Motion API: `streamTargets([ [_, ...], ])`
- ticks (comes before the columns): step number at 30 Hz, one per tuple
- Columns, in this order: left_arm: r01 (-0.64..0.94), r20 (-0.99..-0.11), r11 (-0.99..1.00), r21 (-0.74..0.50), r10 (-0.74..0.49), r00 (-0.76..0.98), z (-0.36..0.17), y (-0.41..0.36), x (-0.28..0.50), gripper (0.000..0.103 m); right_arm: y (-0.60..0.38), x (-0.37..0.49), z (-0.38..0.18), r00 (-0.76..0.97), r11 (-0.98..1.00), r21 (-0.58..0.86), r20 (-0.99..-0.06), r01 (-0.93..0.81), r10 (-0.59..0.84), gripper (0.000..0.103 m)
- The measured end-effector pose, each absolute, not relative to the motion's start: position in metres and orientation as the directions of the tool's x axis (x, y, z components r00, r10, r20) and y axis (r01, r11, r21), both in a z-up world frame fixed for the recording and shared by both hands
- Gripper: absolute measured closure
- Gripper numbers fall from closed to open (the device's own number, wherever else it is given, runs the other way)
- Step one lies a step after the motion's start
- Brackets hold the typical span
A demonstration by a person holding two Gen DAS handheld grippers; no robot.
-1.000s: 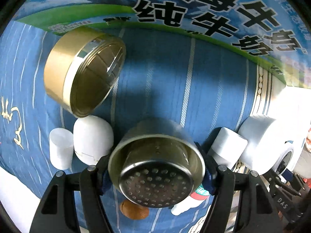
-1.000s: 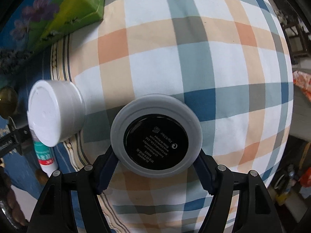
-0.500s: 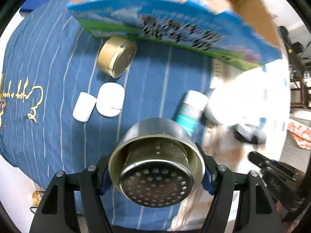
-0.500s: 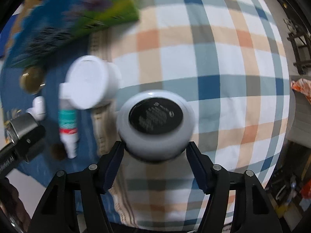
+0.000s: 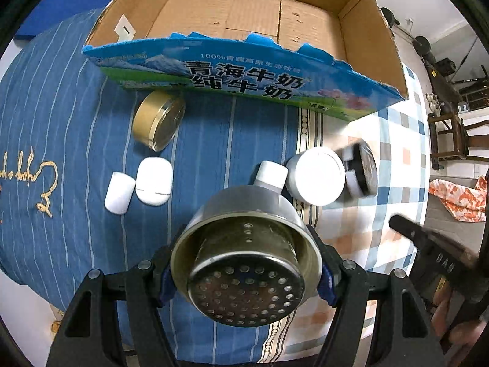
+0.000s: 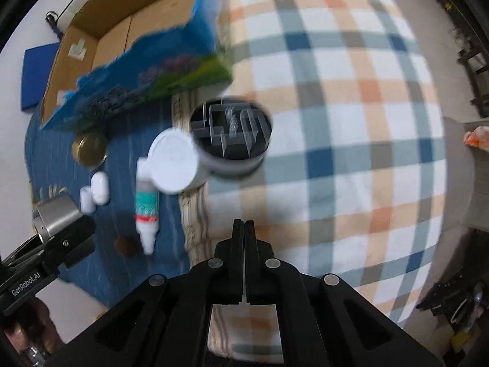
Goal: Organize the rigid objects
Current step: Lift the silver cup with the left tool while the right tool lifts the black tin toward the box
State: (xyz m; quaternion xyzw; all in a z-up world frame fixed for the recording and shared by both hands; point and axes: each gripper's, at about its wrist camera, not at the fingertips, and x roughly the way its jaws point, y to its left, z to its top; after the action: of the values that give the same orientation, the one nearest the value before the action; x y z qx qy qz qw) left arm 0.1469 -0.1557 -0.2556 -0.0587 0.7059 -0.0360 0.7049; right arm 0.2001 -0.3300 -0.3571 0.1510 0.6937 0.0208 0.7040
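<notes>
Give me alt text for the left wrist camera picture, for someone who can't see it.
The left gripper clamps a perforated steel strainer cup above a blue striped cloth. Beyond lie a gold tin on its side, two small white containers, a white jar, and an open cardboard milk box.

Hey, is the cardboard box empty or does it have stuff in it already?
Empty as far as visible: the cardboard box shows bare floor in the left wrist view; its near corner is hidden by the front wall.
</notes>
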Motion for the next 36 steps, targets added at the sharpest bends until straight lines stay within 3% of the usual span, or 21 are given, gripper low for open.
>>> streamTargets([
  [1, -0.032, -0.991, 0.99, -0.135, -0.135, -0.001, -0.254, -0.16, 0.145, 0.034, -0.346, 0.203, -0.349, 0.038, 0.942, 0.261, -0.965, 0.212, 0.259, 0.081],
  [3, -0.035, -0.99, 0.99, -0.138, -0.138, -0.004, -0.26, -0.148, 0.164, 0.034, -0.36, 0.216, -0.354, 0.059, 0.884, 0.346, -0.936, 0.315, 0.346, 0.034],
  [4, -0.035, -0.99, 0.99, -0.137, -0.138, -0.004, -0.262, -0.147, 0.167, 0.034, -0.362, 0.223, -0.358, 0.083, 0.863, 0.358, -0.932, 0.357, 0.352, 0.029],
  [12, -0.034, -0.993, 0.992, -0.119, -0.119, -0.012, -0.275, -0.125, 0.193, 0.034, -0.346, 0.263, -0.424, -0.079, 0.873, 0.197, -0.963, 0.447, 0.258, 0.031],
  [14, -0.031, -0.993, 0.993, -0.116, -0.117, -0.015, -0.283, -0.124, 0.2, 0.034, -0.344, 0.267, -0.43, -0.072, 0.867, 0.205, -0.961, 0.455, 0.265, 0.025],
  [22, -0.015, -0.994, 0.994, -0.104, -0.105, -0.033, -0.294, -0.122, 0.206, 0.034, -0.334, 0.279, -0.418, -0.1, 0.911, 0.127, -0.979, 0.391, 0.179, 0.023],
  [27, -0.001, -0.994, 0.995, -0.098, -0.098, -0.05, -0.297, -0.123, 0.205, 0.034, -0.328, 0.283, -0.424, -0.1, 0.921, 0.114, -0.982, 0.373, 0.162, 0.015],
  [32, 0.01, -0.995, 0.996, -0.092, -0.091, -0.045, -0.299, -0.126, 0.204, 0.034, -0.337, 0.277, -0.416, -0.117, 0.926, 0.109, -0.98, 0.362, 0.161, 0.022],
  [36, 0.015, -0.994, 0.994, -0.104, -0.103, -0.048, -0.3, -0.13, 0.202, 0.034, -0.343, 0.277, -0.398, -0.099, 0.935, 0.099, -0.985, 0.339, 0.14, 0.021],
])
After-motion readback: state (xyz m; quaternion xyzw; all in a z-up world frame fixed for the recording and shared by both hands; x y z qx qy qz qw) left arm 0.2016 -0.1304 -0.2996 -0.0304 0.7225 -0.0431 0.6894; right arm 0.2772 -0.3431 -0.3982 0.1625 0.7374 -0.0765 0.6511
